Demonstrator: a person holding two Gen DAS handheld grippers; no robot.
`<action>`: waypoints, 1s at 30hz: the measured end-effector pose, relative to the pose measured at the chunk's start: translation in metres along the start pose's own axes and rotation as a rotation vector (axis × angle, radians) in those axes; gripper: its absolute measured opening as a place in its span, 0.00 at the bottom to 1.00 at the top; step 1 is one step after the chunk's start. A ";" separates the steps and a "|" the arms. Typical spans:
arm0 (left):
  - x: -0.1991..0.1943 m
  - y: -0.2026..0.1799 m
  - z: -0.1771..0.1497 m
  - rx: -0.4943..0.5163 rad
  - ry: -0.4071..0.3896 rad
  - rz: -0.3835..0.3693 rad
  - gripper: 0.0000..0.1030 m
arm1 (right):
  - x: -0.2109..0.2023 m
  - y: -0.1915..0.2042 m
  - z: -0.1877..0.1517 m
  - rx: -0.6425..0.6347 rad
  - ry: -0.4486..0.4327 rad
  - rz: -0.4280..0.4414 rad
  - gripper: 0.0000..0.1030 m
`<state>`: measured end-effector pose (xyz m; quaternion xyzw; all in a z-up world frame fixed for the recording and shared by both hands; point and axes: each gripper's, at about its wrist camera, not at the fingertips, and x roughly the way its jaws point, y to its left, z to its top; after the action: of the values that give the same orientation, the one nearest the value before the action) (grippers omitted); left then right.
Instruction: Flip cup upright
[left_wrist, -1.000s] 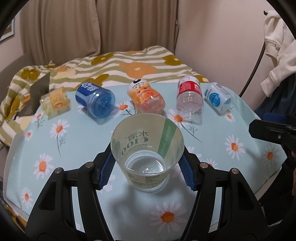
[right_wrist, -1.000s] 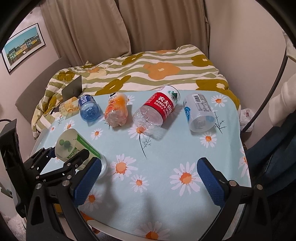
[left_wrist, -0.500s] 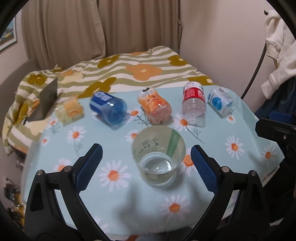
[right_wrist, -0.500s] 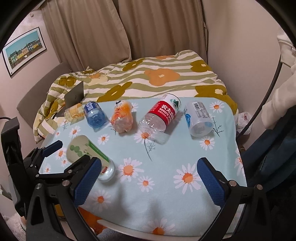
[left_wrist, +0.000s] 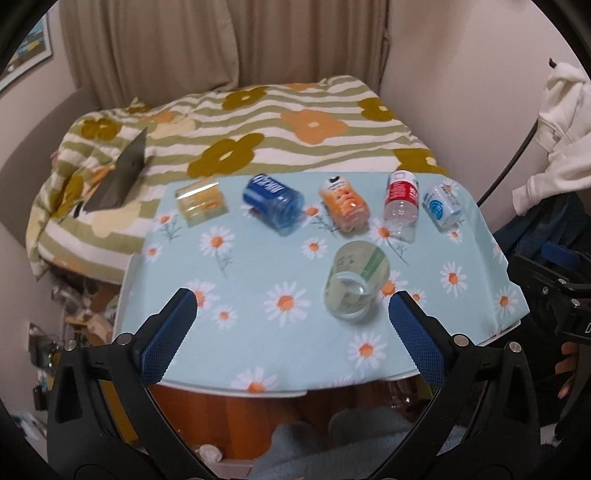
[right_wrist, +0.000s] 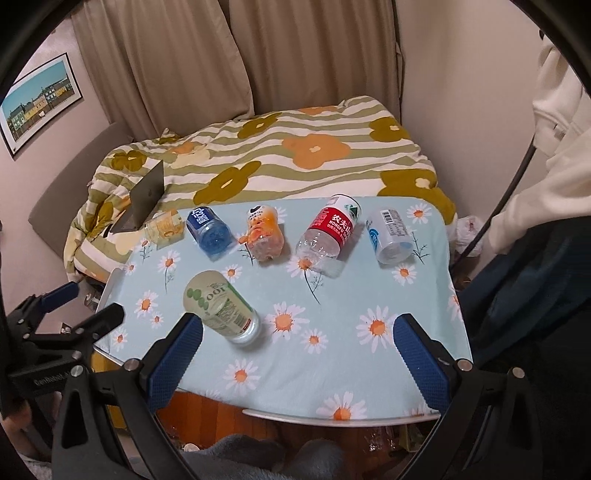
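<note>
A clear plastic cup with a pale green label (left_wrist: 355, 283) stands upright, mouth up, on the daisy-print tablecloth (left_wrist: 251, 280). It also shows in the right wrist view (right_wrist: 221, 309). My left gripper (left_wrist: 291, 332) is open and empty, drawn back over the table's near edge, apart from the cup. My right gripper (right_wrist: 297, 354) is open and empty, near the front edge, with the cup just beyond its left finger (right_wrist: 173, 360).
Several cut bottle cups lie on their sides in a row at the back: yellow (left_wrist: 201, 205), blue (left_wrist: 273, 205), orange (left_wrist: 343, 206), red-labelled (left_wrist: 400, 206), white-blue (left_wrist: 441, 206). A bed with a flowered quilt (left_wrist: 288, 136) lies behind. A laptop (left_wrist: 122, 173) rests on it.
My left gripper has opened, let go of the cup and pulled back and up. The cup stays standing on the table. My right gripper has also drawn back a little.
</note>
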<state>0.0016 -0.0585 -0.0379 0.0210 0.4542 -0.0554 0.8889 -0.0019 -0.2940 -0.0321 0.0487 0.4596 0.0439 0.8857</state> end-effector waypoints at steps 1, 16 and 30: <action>-0.001 0.003 -0.001 -0.007 0.003 0.002 1.00 | -0.002 0.003 -0.001 -0.003 -0.003 -0.011 1.00; -0.007 0.037 -0.013 -0.039 0.005 0.024 1.00 | -0.005 0.026 -0.020 -0.019 -0.004 -0.177 1.00; -0.008 0.029 -0.017 -0.011 -0.002 0.035 1.00 | -0.007 0.029 -0.020 -0.016 -0.014 -0.190 1.00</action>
<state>-0.0132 -0.0272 -0.0414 0.0241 0.4534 -0.0373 0.8902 -0.0237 -0.2654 -0.0343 -0.0018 0.4556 -0.0370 0.8894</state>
